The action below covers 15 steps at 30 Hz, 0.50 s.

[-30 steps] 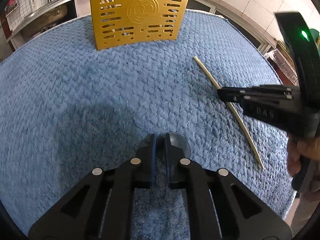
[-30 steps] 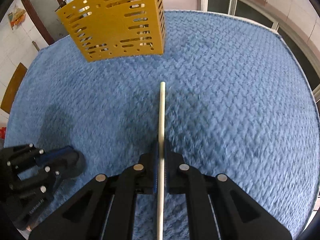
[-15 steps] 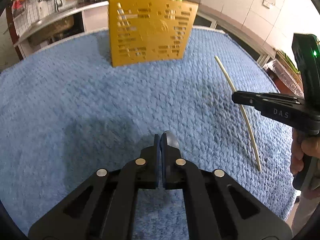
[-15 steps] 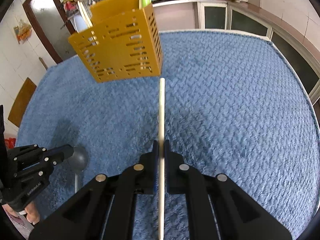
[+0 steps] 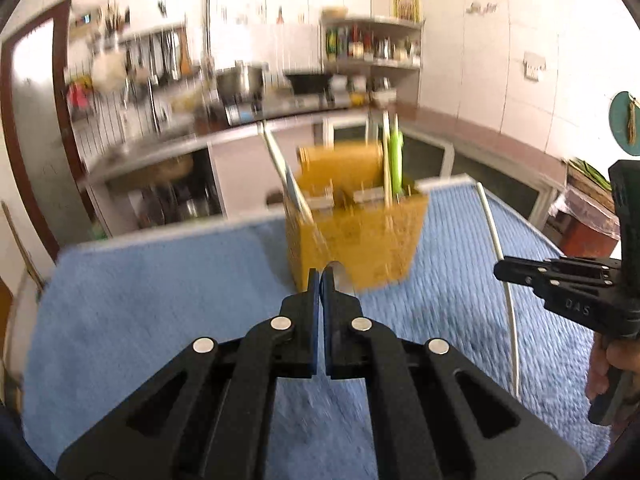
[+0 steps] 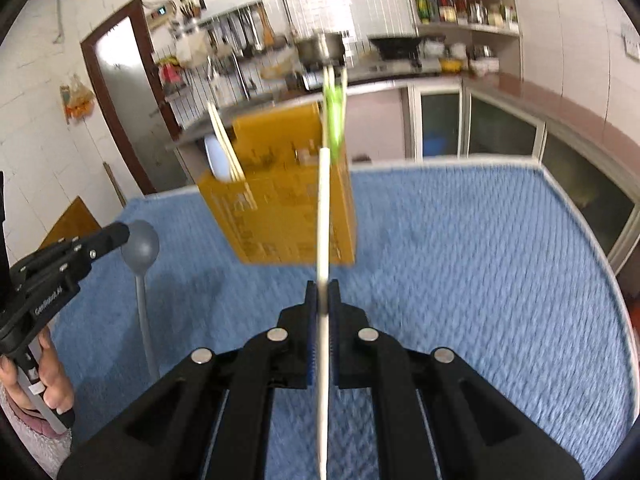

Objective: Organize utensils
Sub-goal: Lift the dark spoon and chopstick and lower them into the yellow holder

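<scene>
The right gripper (image 6: pixel 323 300) has its black fingers clamped on a long white chopstick (image 6: pixel 323 216), which runs forward between the blue pads above the blue knitted cloth (image 6: pixel 460 260); the left gripper (image 5: pixel 321 280) has its fingers pressed together on a grey round-bowled spoon (image 6: pixel 140 248), the bowl showing just past the tips and the handle hanging down toward the cloth; beyond both, toward the far edge of the cloth, stands the yellow perforated plastic utensil holder (image 6: pixel 280 216), blurred, with pale wooden chopsticks (image 6: pixel 228 152) leaning in its left compartment and a green-handled utensil (image 6: pixel 334 120) upright in its right; behind it lies the kitchen counter (image 6: pixel 380 80).
</scene>
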Tool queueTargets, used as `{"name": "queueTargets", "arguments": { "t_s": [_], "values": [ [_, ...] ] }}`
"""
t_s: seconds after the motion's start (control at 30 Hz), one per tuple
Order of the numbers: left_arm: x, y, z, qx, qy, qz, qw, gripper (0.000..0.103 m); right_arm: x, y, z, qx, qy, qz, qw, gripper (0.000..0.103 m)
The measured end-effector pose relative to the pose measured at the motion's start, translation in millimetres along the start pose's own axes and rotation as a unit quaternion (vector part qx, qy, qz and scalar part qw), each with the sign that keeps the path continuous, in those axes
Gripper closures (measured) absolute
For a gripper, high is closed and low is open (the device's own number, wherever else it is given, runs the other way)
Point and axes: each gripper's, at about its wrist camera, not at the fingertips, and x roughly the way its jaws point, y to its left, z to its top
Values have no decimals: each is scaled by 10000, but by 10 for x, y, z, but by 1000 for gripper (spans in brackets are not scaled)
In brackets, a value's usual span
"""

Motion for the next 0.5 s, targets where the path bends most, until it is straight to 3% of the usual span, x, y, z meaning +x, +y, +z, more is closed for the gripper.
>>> {"name": "queueTargets", "arguments": {
  "t_s": [0.3, 0.5],
  "values": [
    [-17, -122, 748, 625, -956, 331, 9929, 103, -290, 40, 632, 8, -1097, 197, 9938, 97],
    [77, -125, 1233, 849, -1711, 615, 9797, 103, -211, 30, 1100, 21, -1904, 197, 9815, 97]
  ]
}}
